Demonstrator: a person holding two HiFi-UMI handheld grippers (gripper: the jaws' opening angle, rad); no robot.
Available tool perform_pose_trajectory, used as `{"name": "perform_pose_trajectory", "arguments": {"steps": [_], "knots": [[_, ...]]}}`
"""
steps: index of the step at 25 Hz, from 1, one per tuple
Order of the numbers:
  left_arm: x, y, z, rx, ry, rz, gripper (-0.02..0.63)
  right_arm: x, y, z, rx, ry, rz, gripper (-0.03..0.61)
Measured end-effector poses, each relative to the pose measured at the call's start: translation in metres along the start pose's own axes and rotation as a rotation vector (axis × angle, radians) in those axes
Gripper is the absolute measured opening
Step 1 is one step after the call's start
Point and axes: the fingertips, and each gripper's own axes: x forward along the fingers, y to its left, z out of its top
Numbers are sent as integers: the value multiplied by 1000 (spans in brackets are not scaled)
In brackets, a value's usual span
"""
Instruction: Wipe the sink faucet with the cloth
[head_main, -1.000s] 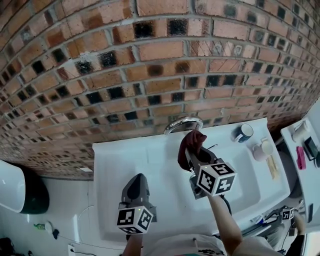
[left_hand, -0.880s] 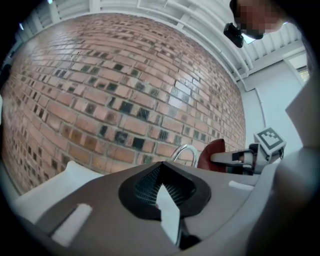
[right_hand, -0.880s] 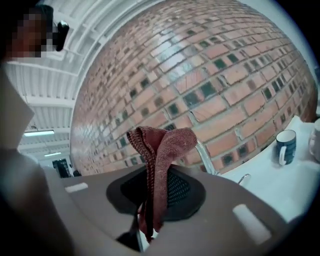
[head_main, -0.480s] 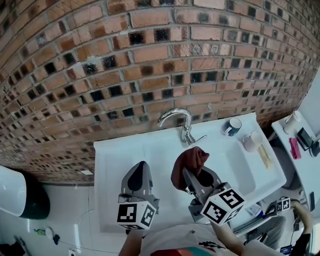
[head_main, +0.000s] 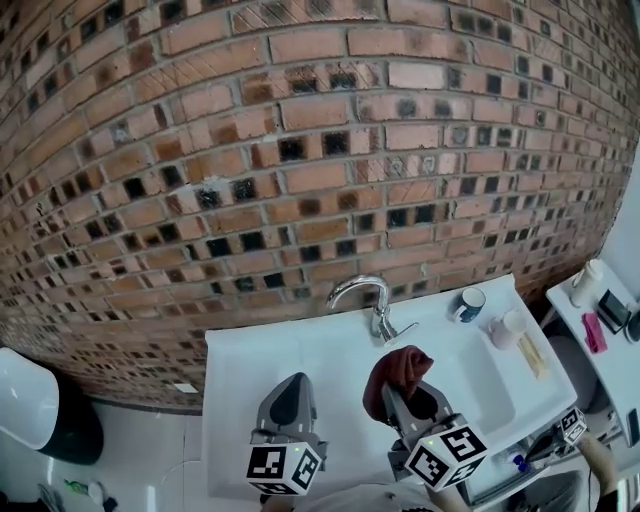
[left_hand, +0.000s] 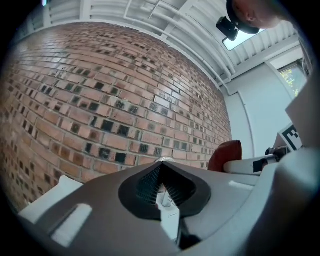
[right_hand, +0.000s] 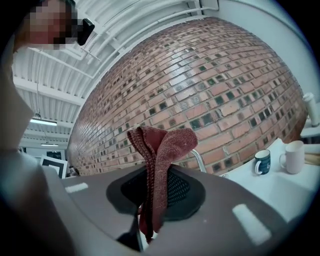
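A chrome faucet (head_main: 366, 300) arches over the back of the white sink (head_main: 250, 370), against the brick wall. My right gripper (head_main: 397, 385) is shut on a dark red cloth (head_main: 396, 373), held above the sink just in front of and below the faucet, apart from it. In the right gripper view the cloth (right_hand: 160, 165) stands pinched upright between the jaws, with the faucet (right_hand: 199, 159) behind it. My left gripper (head_main: 288, 400) hangs over the sink's left part, jaws shut and holding nothing. In the left gripper view the left gripper (left_hand: 161, 181) points at the wall.
A dark mug (head_main: 466, 303), a white cup (head_main: 505, 327) and a wooden item (head_main: 532, 355) stand on the sink's right end. A side shelf (head_main: 600, 320) with small items lies at the far right. A dark bin (head_main: 45, 410) sits at lower left.
The right gripper with the cloth has drawn back from the faucet toward me. The head view has tilted up, showing more wall. The left gripper has barely moved.
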Motion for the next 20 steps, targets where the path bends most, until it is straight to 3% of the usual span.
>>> {"name": "perform_pose_trajectory", "arguments": {"steps": [20], "knots": [[1, 3, -6, -20, -4, 1, 3, 5, 6, -5, 25, 22, 27, 46]]}}
